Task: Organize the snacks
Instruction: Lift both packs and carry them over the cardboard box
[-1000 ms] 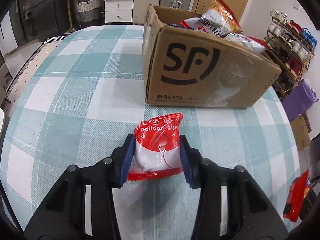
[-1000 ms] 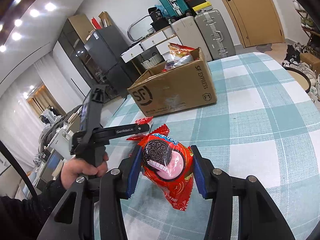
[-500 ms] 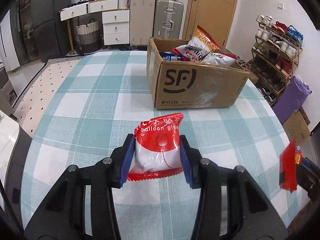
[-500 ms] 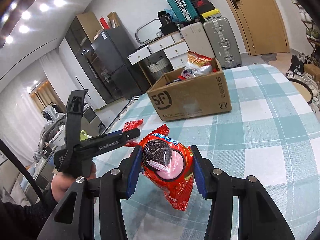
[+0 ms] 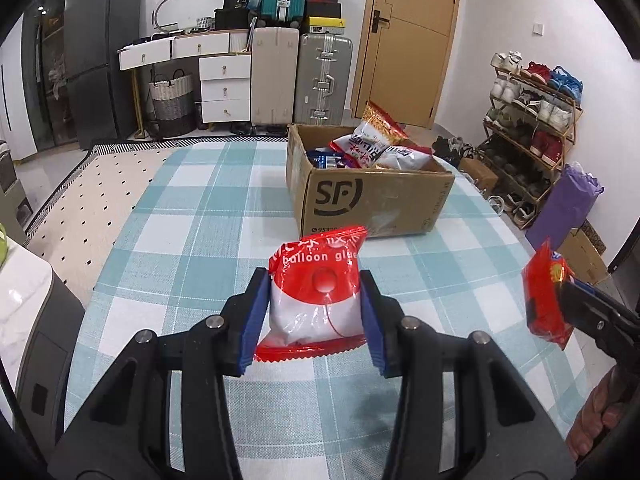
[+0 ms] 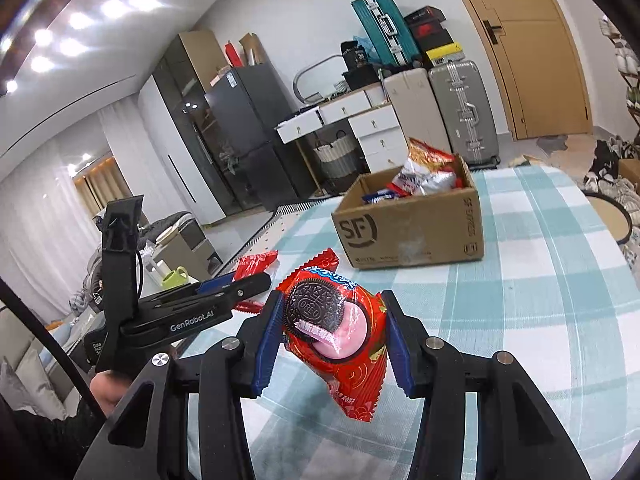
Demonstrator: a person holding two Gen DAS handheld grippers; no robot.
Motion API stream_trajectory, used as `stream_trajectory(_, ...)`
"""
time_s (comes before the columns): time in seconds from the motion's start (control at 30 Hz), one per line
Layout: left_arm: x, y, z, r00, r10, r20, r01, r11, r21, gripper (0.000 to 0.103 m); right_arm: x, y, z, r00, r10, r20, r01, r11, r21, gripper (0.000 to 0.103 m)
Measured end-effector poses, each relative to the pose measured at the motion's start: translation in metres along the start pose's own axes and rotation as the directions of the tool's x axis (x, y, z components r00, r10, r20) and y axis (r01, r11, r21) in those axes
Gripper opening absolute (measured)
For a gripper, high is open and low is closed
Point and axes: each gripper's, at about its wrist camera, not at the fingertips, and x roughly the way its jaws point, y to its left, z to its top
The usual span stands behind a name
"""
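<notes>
Landmark: the cardboard box (image 5: 372,196) with the "SF" print stands on the table (image 5: 192,240), which has a teal and white checked cloth; the top of the box is open.

Inside the box: several snack bags (image 5: 376,142) lie in it, and some of them rise above the rim.

Left gripper (image 5: 314,316): it is on the near side of the box, well apart from it and lifted above the cloth. Its blue pads (image 5: 254,316) are clamped on the two side edges of the balloon glue packet (image 5: 316,292).

Balloon glue packet: red on top and white below, held upright between the pads – its top edge points toward the box.

Right gripper (image 6: 332,340): also on the near side of the box, well apart from it, above the table. Its fingers are closed on the Oreo packet (image 6: 336,336).

Oreo packet: red, with a picture of a dark cookie and pink cream; it hangs tilted between the pads, the lower corner free in the air.

Right gripper in the left wrist view: it appears at the right edge, nearer than the box, with the red packet seen from the side.

Hand: a hand (image 6: 106,390) holds the handle of the left gripper – it shows at the lower left of the right wrist view.
</notes>
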Motion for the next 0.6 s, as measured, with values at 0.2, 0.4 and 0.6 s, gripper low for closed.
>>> stream_trajectory(0.2, -0.015, 0.003, 0.007, 1.000, -0.011, 0.011, 0.011, 1.000, -0.005, 0.041, -0.003, 0.002, 0.010, 1.000, -0.001, 0.010, 0.002, 1.000, -0.020, 0.048)
stream_trajectory(0.4, -0.023, 0.009, 0.028, 1.000, -0.008, 0.026, 0.008, 1.000, -0.010, 0.041, -0.005, -0.004, 0.033, 1.000, 0.002, 0.022, -0.002, 1.000, -0.024, 0.048)
stream_trajectory(0.6, -0.019, 0.008, 0.066, 0.998, -0.057, 0.017, 0.057, 0.998, -0.003, 0.041, 0.000, -0.004, 0.070, 0.999, 0.010, 0.037, -0.007, 0.998, -0.065, 0.048)
